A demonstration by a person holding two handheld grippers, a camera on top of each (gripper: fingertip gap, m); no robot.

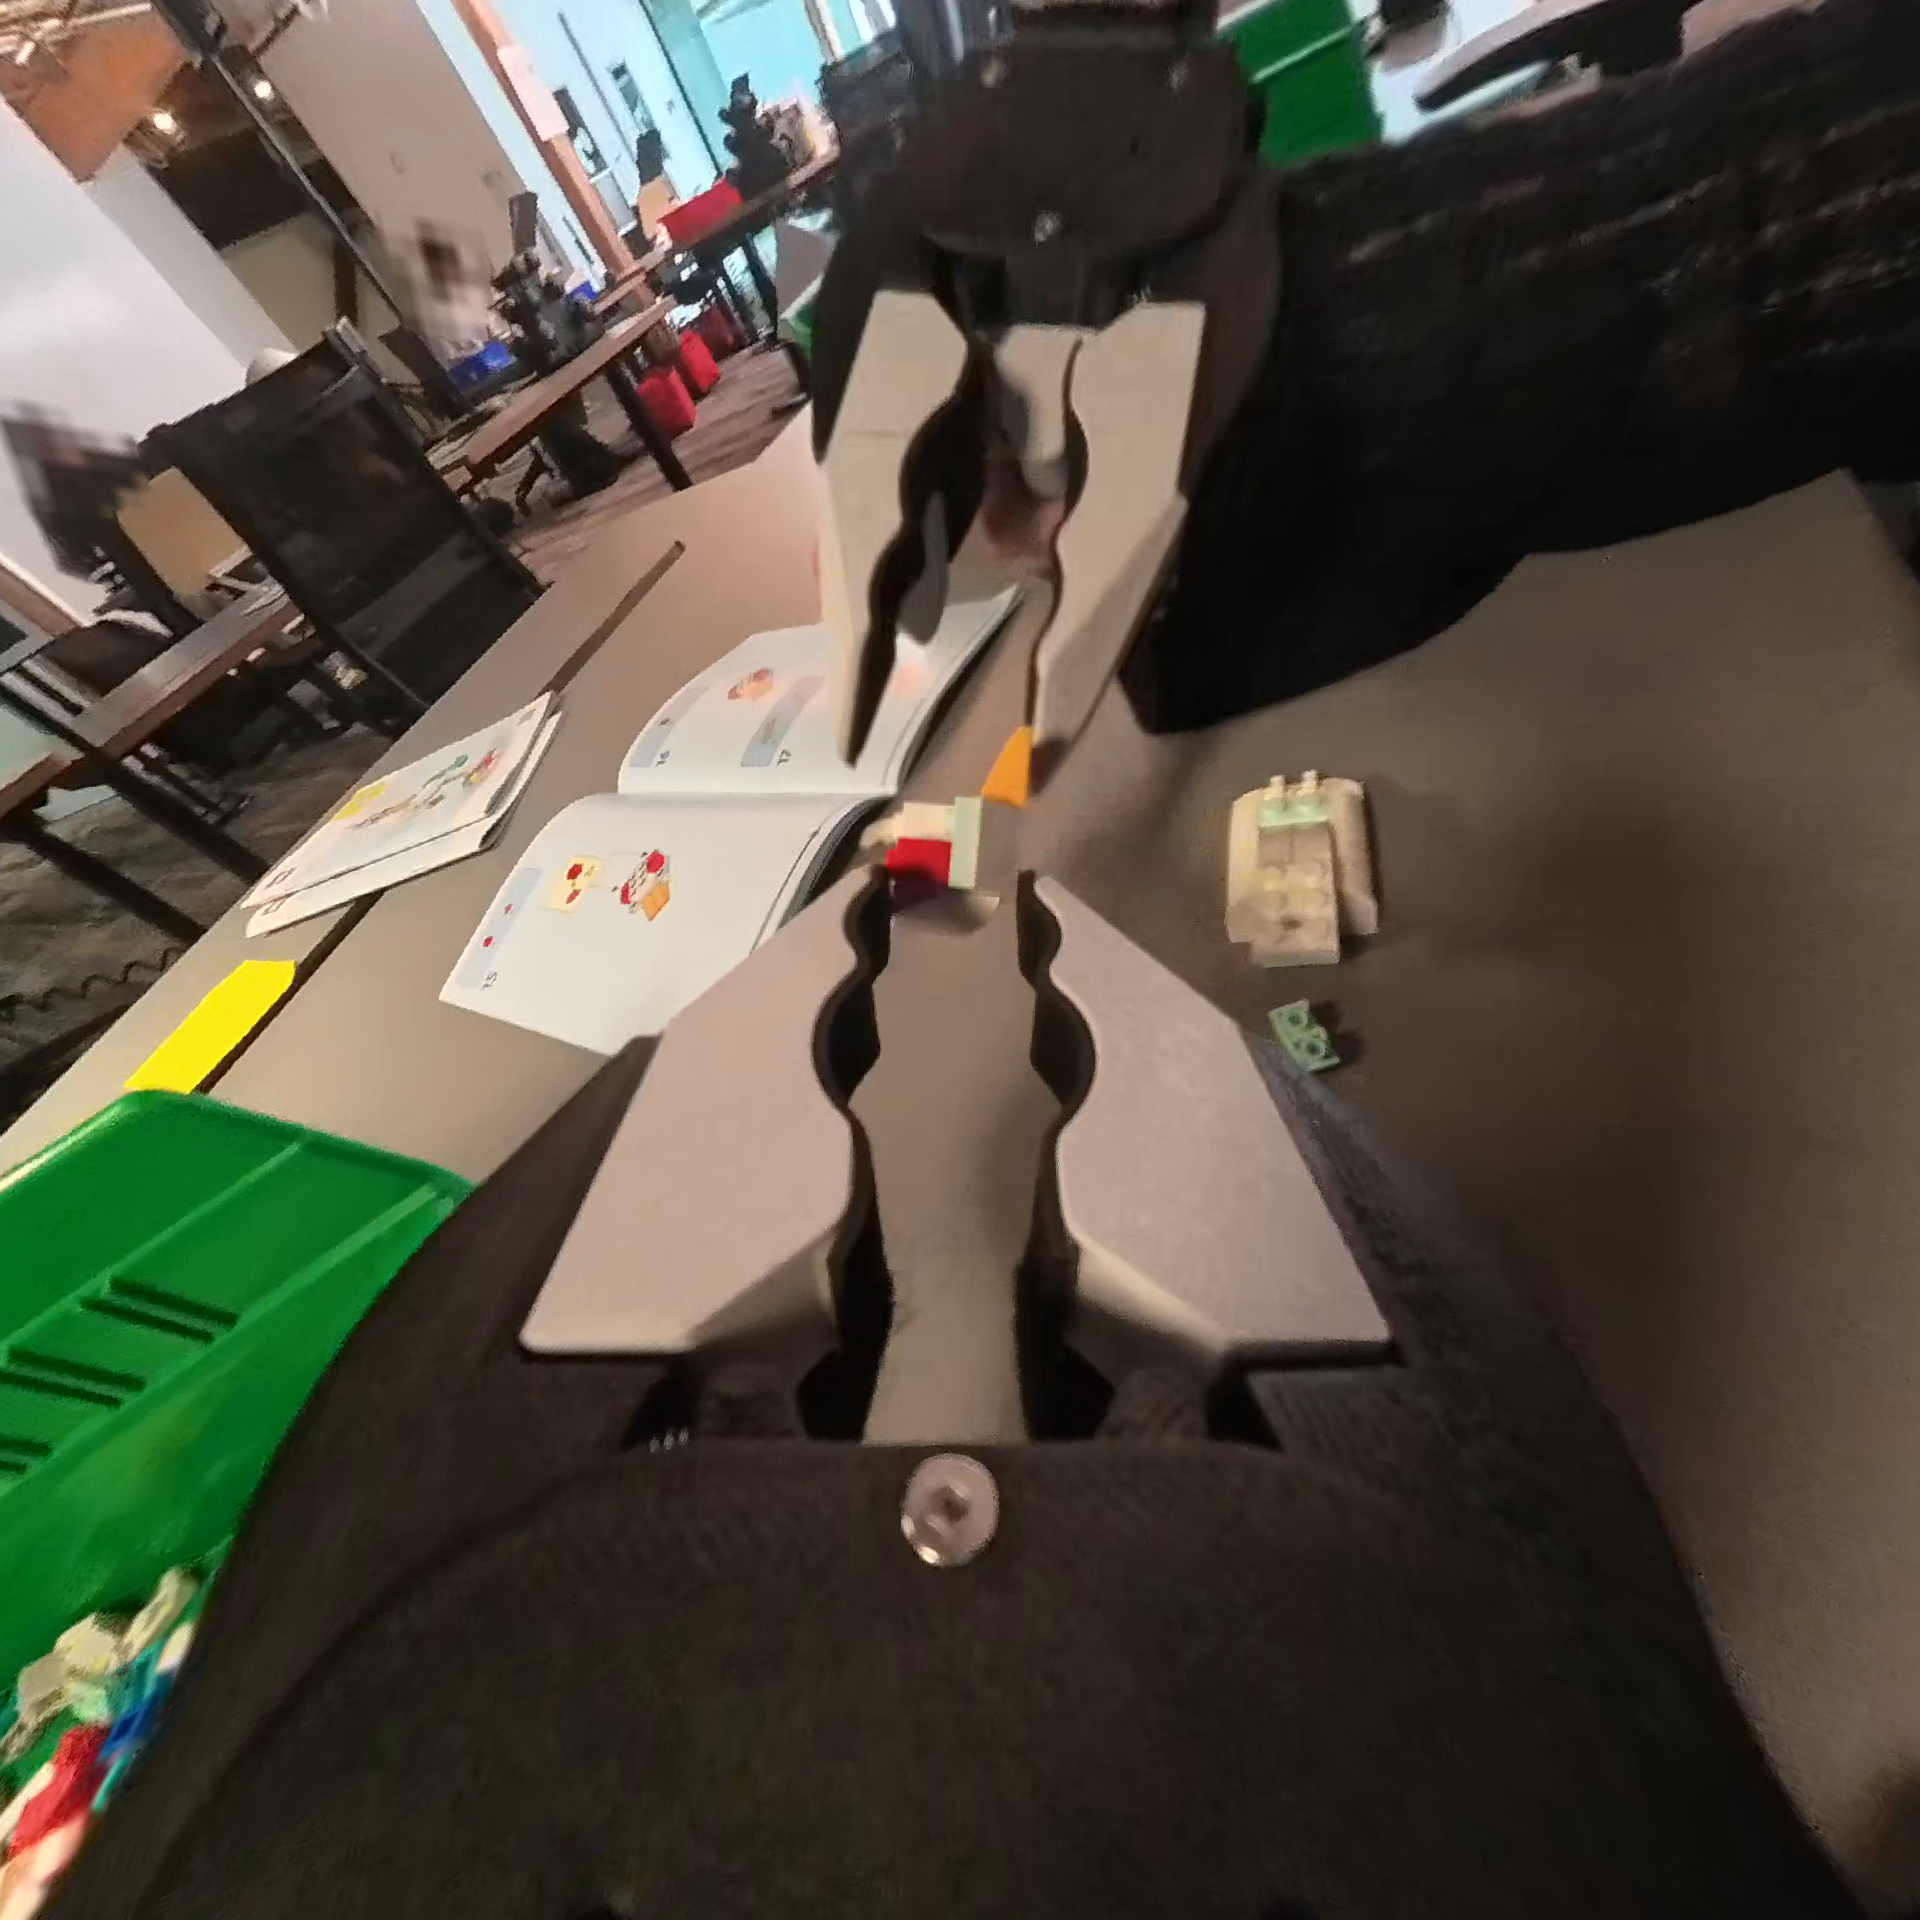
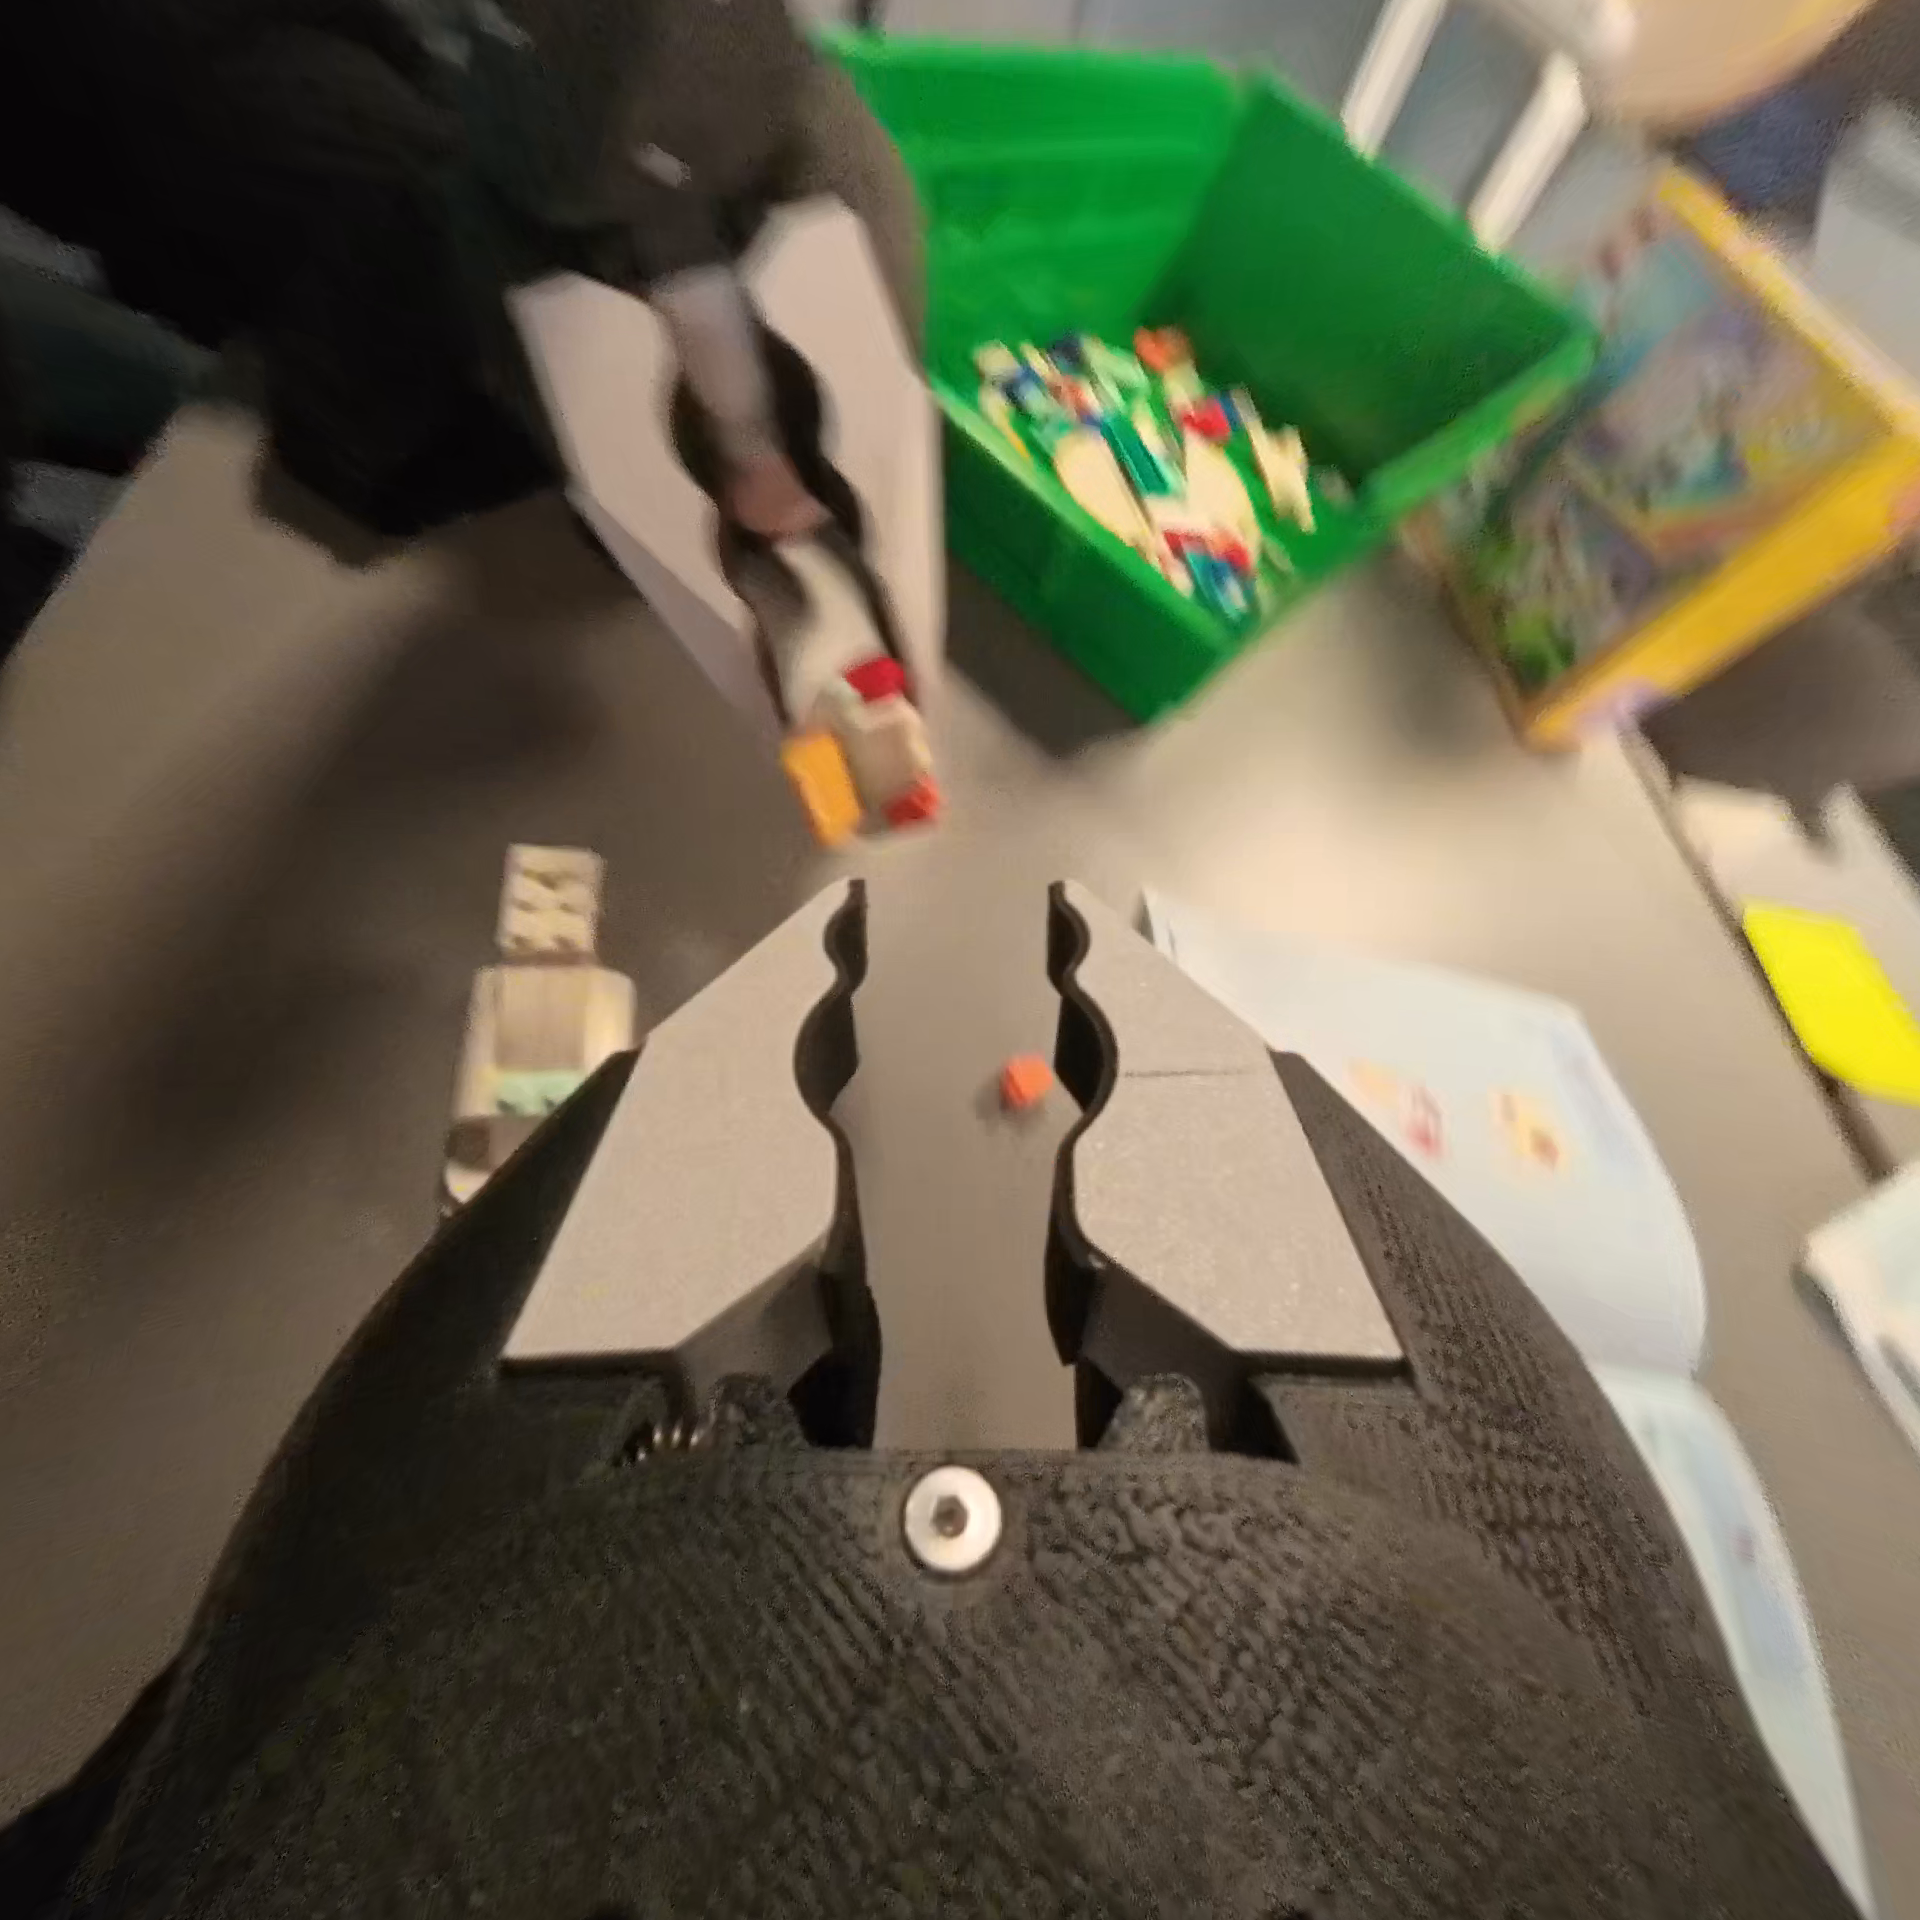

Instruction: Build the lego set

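Left wrist view: my left claw (image 1: 951,883) has its fingers a little apart, and at their tips sits a small red, white and pale-green lego assembly (image 1: 935,847); the left finger touches it, yet I cannot tell whether it is truly gripped. My right claw (image 1: 951,738) comes down from twelve o'clock, fingers apart, an orange piece (image 1: 1010,771) at the tip of one finger. At ten o'clock an open instruction booklet (image 1: 644,904) lies on the grey counter (image 1: 1558,1039), a second booklet (image 1: 416,810) farther out. At two o'clock rests a tan lego build (image 1: 1301,873), with a small green plate (image 1: 1304,1036) just below it. A green bin (image 1: 156,1299) of loose bricks fills eight o'clock, a yellow note (image 1: 213,1023) above it.

Right wrist view: my right claw (image 2: 956,894) stands apart and empty over the counter, a tiny orange brick (image 2: 1025,1081) lying between its fingers. At twelve o'clock my left claw (image 2: 831,717) carries the assembly (image 2: 868,769), orange, white and red, at its tips. The tan build (image 2: 545,997) lies at ten o'clock, the bin (image 2: 1351,312) at one, a yellow lego box (image 2: 1714,468) at two, the booklet (image 2: 1455,1143) at three.
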